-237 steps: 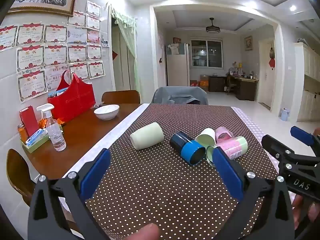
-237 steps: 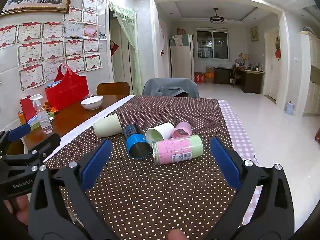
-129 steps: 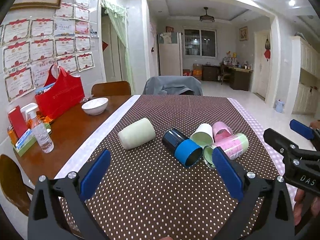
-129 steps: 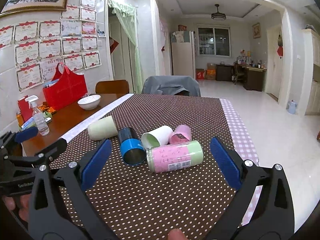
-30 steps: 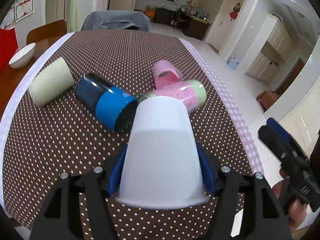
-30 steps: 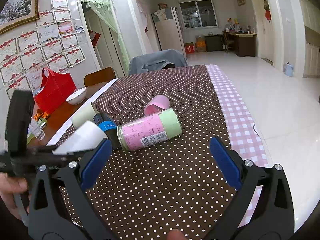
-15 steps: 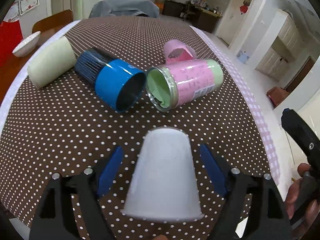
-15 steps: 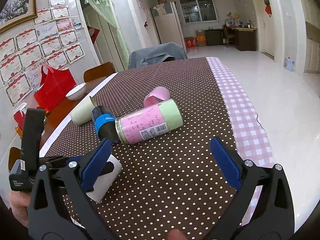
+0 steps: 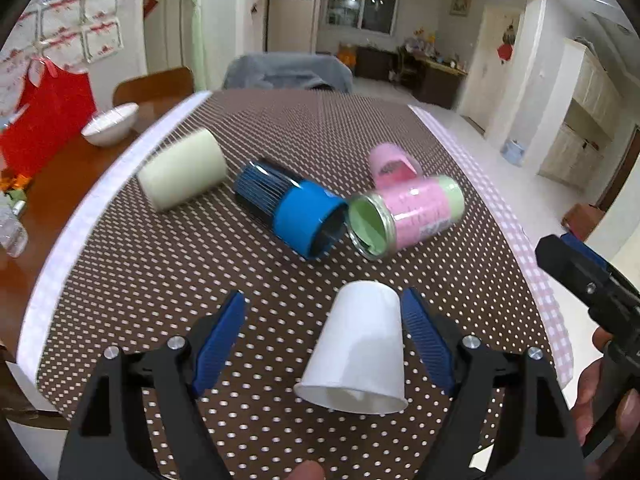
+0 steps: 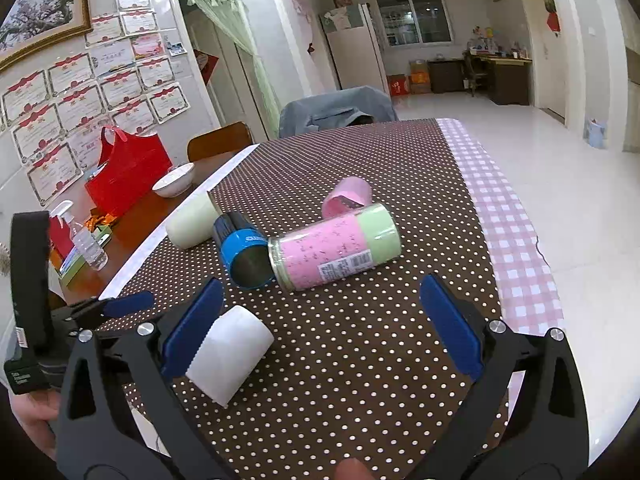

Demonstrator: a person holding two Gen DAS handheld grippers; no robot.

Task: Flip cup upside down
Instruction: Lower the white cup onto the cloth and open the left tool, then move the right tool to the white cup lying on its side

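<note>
white cup (image 9: 360,344) inverted, mouth down

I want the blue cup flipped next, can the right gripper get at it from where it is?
Probably yes. The right gripper is open and empty, and the blue cup lies ahead with bare cloth between. The pink-green jar touching its rim may crowd one finger.

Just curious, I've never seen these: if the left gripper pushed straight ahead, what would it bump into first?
Probably the white cup, standing upside down between the open left gripper; beyond it lie the blue cup and pink-green cup.
</note>
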